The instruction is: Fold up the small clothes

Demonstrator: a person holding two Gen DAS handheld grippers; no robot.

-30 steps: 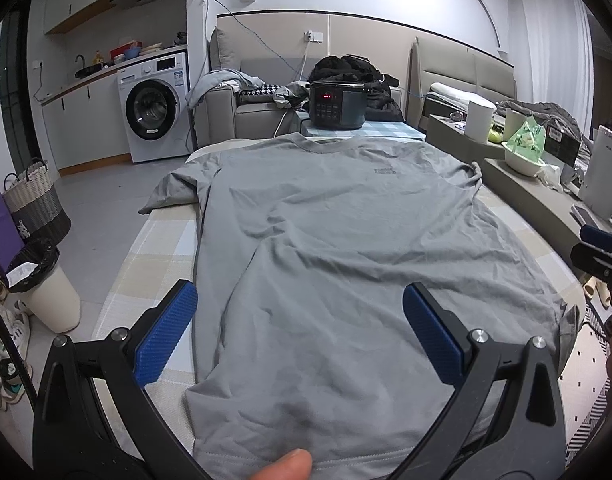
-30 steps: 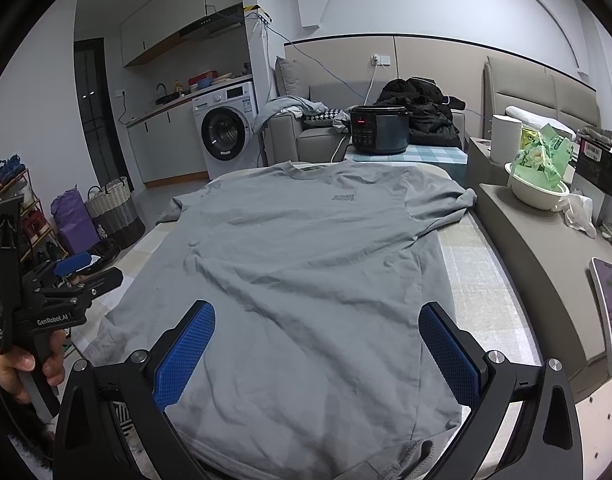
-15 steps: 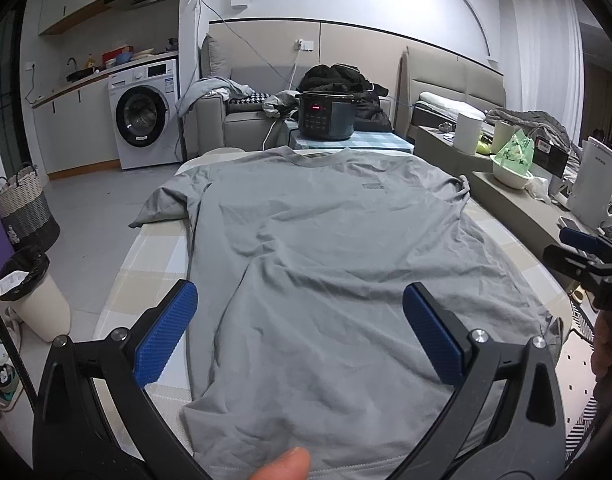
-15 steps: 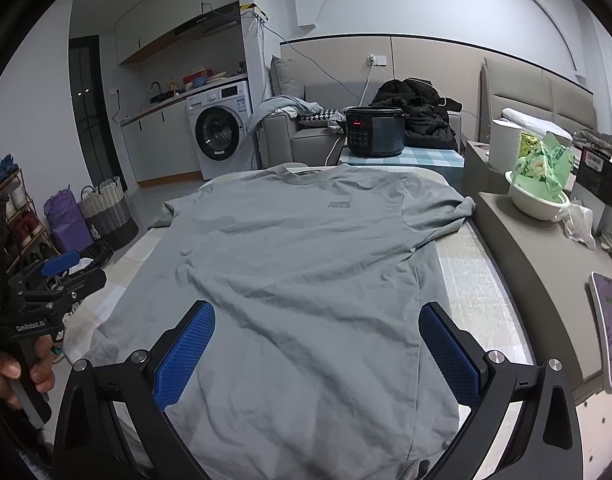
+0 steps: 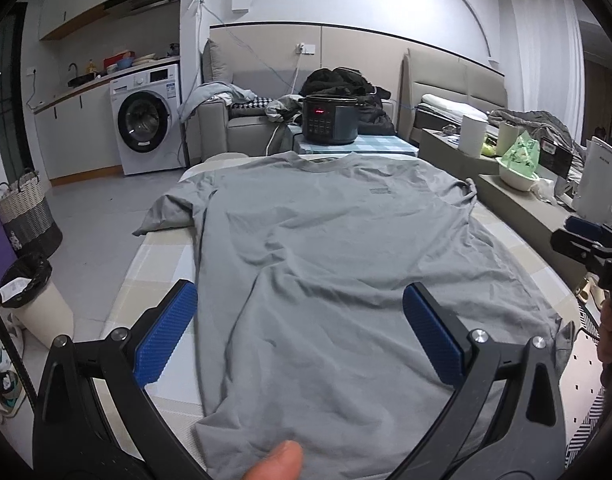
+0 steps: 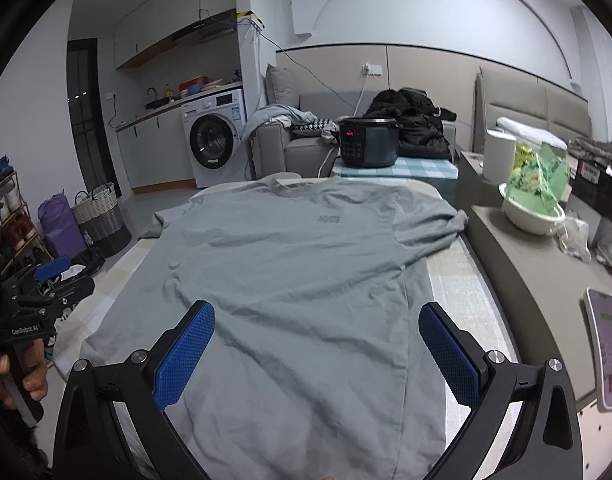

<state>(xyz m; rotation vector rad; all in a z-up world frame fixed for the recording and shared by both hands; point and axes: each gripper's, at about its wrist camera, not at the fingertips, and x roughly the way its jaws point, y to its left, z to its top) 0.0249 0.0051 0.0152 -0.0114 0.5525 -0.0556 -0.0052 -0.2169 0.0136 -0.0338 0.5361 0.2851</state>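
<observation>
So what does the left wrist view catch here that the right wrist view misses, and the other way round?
Only the left wrist view shows the white bin with a black liner on the floor and the white kettle. Only the right wrist view shows the phone lying on the ledge, the shoe rack and the purple bag. Both show the grey T-shirt spread flat, the washing machine, the black cooker, and open jaws on the left gripper and right gripper.

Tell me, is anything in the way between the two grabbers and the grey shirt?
Nothing visible is. The grey shirt lies spread flat, nothing on top of it. The left gripper and right gripper hover open right above its lower half.
</observation>
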